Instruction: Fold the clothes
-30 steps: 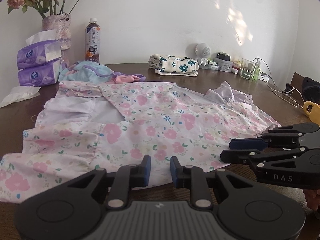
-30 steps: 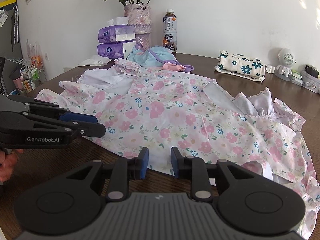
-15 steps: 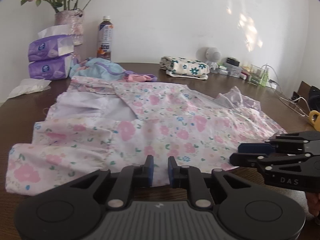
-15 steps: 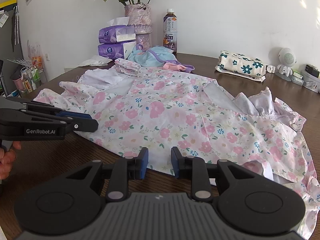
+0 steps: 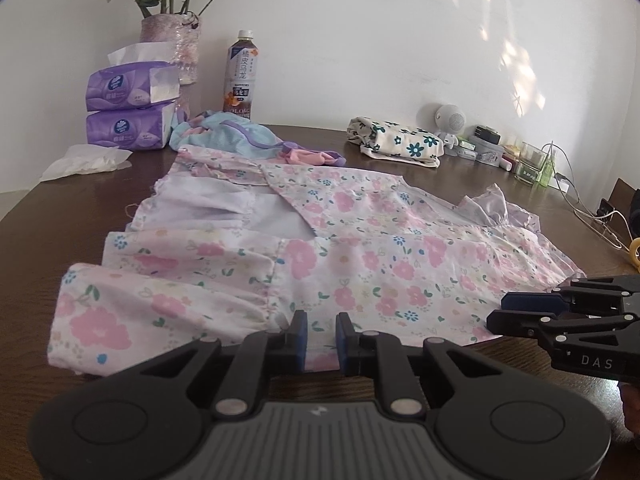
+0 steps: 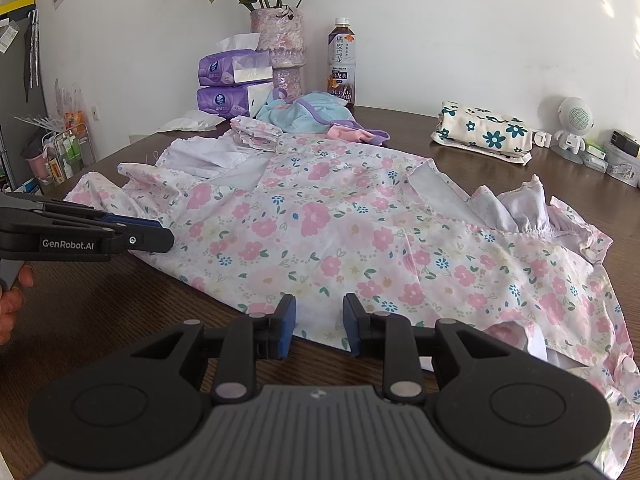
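Lying spread flat on the brown table (image 5: 60, 216), directly ahead of both grippers, the pink floral dress (image 5: 360, 248): thin, light, limp cotton by the look of it, with pale lining showing where one panel is turned back on the far left and a ruffled sleeve (image 6: 524, 204) bunched ahead and to the right of the right gripper. Likely to sag and slide once lifted, not to hold any crease by itself, so best pinched at a hem or seam edge, two points apart, and carried over low to keep the fold straight. Nearest hem edge right at the fingertips in both views, the handiest place to take hold.

Left gripper (image 5: 322, 338) partly open, a narrow gap between the blue pads, fabric of the near hem visible in that gap but not yet clamped as far as can be judged. Right gripper (image 6: 319, 326) open wider, pads standing either side of the pale hem edge, nothing held. Seen from the left wrist, the right gripper off to the right beside the dress edge; seen from the right wrist, the left one off to the left over the hem.

Farther ahead, beyond the dress: a crumpled blue and pink garment (image 6: 312, 114), a folded cloth with teal flowers (image 6: 484, 132) to the far right, stacked purple tissue packs (image 5: 128, 106), a tea bottle (image 5: 241, 76) and a vase of flowers (image 6: 280, 44) against the wall.
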